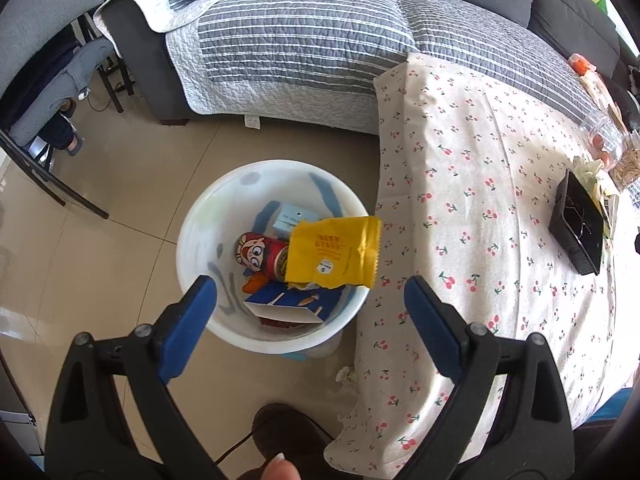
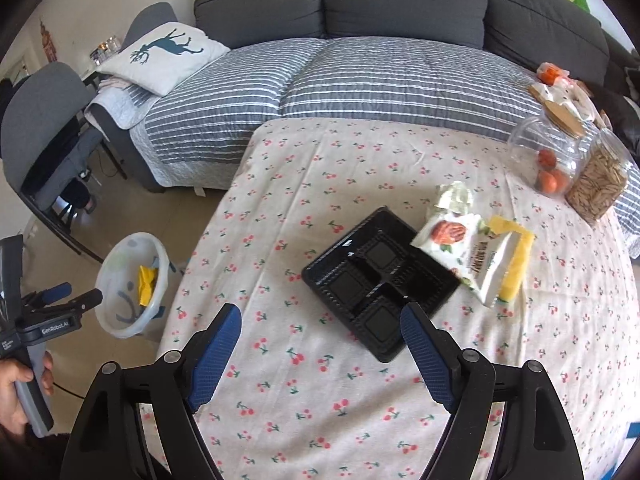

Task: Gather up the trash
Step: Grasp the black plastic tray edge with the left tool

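From the left wrist view, the left gripper (image 1: 310,294) hangs over the white bin (image 1: 192,240) on the floor beside the counter (image 1: 500,160), its jaws spread wide with nothing between them. A yellow wrapper (image 1: 334,252) lies across the top of the bin, one corner over the rim, above a red can (image 1: 260,254) and a blue-and-white box (image 1: 286,308). Perched that loosely, the wrapper could slide out if the bin is bumped. A crumpled scrap (image 1: 347,374) sits on the floor by the bin and could easily be missed. From the right wrist view, the right gripper (image 2: 320,332) hovers above the cherry-print counter, jaws wide apart and empty, with one pad just over the near corner of the black tray (image 2: 380,280). Beyond the tray lie a nut packet (image 2: 448,236) and a yellow packet (image 2: 516,264), both touching; two glass jars (image 2: 568,168) stand farther back. The thin tray may flex or skid away under a corner pinch, and reaching for the packets risks nudging the jars.
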`<state>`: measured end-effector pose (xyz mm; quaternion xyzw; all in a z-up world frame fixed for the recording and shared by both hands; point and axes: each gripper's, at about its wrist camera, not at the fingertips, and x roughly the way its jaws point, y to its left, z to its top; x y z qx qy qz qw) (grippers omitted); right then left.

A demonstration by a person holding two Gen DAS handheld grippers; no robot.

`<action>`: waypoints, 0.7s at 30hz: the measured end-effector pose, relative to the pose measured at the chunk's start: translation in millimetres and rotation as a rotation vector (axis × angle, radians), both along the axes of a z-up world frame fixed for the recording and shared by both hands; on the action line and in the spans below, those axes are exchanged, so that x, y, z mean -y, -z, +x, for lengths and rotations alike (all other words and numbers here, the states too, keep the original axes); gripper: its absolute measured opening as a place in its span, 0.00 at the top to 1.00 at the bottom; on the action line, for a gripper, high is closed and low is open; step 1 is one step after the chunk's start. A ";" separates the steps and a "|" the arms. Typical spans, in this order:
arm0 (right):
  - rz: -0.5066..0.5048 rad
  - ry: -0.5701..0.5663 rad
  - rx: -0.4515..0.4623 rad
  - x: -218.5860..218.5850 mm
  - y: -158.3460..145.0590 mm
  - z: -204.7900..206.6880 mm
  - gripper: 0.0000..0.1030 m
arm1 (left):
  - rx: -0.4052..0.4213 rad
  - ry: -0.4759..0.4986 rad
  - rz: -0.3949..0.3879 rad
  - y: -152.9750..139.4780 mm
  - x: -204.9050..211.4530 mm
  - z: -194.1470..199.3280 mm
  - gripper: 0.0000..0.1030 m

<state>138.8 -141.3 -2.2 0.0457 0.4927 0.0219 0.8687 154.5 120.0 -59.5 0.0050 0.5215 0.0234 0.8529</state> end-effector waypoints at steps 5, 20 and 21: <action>-0.001 0.062 0.025 40.4 0.0 -11.2 0.17 | 0.025 0.044 -0.006 -6.6 35.1 3.9 0.08; -0.025 0.223 -0.083 124.9 25.6 -20.3 0.16 | 0.011 0.263 -0.108 -2.5 177.4 30.8 0.08; -0.031 0.231 -0.083 128.9 25.4 -21.3 0.16 | 0.009 0.281 -0.118 -1.0 186.5 32.6 0.08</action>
